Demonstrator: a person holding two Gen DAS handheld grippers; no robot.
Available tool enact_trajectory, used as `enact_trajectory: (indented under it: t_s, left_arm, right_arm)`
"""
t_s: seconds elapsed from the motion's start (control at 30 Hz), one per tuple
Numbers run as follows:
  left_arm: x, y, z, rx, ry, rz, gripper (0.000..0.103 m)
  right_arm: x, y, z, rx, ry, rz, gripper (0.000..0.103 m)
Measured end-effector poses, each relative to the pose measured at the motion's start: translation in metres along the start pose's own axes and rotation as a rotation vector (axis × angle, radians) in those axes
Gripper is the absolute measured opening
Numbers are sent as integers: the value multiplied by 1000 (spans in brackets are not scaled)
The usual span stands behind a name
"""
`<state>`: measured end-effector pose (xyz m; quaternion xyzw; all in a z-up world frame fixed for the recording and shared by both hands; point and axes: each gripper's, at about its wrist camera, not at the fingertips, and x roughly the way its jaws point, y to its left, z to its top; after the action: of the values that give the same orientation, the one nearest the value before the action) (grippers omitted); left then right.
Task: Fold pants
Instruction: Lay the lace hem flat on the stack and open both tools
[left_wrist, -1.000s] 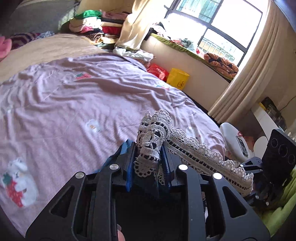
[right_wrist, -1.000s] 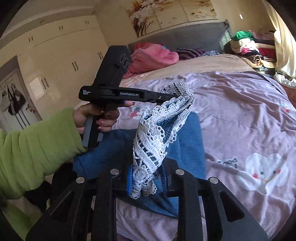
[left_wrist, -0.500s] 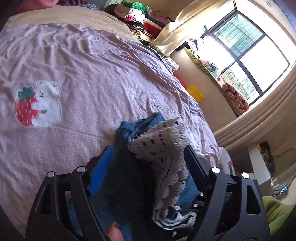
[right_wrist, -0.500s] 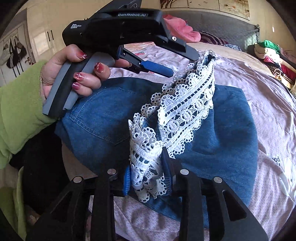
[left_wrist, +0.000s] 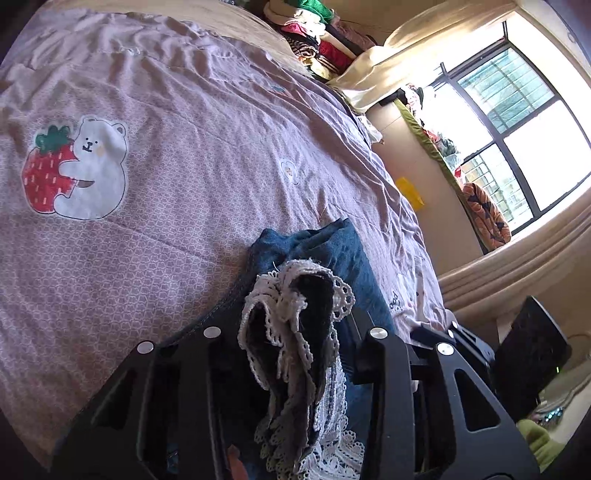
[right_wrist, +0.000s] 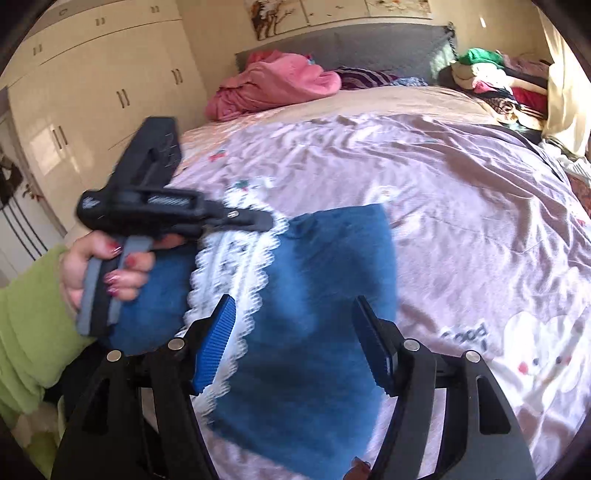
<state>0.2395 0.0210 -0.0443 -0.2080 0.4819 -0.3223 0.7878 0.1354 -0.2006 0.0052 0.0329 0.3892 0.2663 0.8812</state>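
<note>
While the folded blue denim pants (right_wrist: 325, 295) lay on the pink patterned bedspread (right_wrist: 461, 192), near its edge closest to the person, their white lace trim (right_wrist: 236, 280) ran across the denim beneath the left gripper (right_wrist: 258, 221). That black handheld gripper, held by a hand (right_wrist: 107, 269) in a green fleece sleeve (right_wrist: 33, 332), had just been closing its jaws; in the left wrist view the bunched lace (left_wrist: 295, 332) and dark denim sat between its two black fingers (left_wrist: 380, 369), which appeared to press on the cloth. The right gripper (right_wrist: 295, 343) had just been opening: its blue ribbed pads (right_wrist: 218, 343) stood well apart above the pants, nothing between them, the lace edge just beside the pad nearer the sleeve. On the bedspread beyond the pants, a printed white bear hugging a red strawberry (left_wrist: 74, 170) showed. At the far end of the bedspread lay a crumpled pink blanket (right_wrist: 273, 85) against the grey headboard (right_wrist: 354, 48). The right wrist view was motion-blurred.
</note>
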Motion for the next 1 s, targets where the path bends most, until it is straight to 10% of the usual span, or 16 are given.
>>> enact_trajectory:
  t_s: [0.43, 0.57, 0.8, 0.87, 1.0]
  left_arm:
    - [0, -7, 3, 32, -28, 38, 21]
    - [-1, -16, 3, 66, -57, 81, 14]
    - [-3, -26, -7, 132, -107, 236, 13]
    - [-1, -12, -8, 80, -93, 273, 14]
    - [-7, -1, -9, 44, -99, 294, 36]
  right_arm:
    - [94, -64, 54, 103, 165, -3, 71]
    - [95, -65, 49, 157, 202, 143, 11]
    - [81, -51, 68, 18, 135, 38, 14]
    - [94, -45, 65, -25, 156, -27, 40]
    - [90, -56, 56, 43, 152, -16, 56]
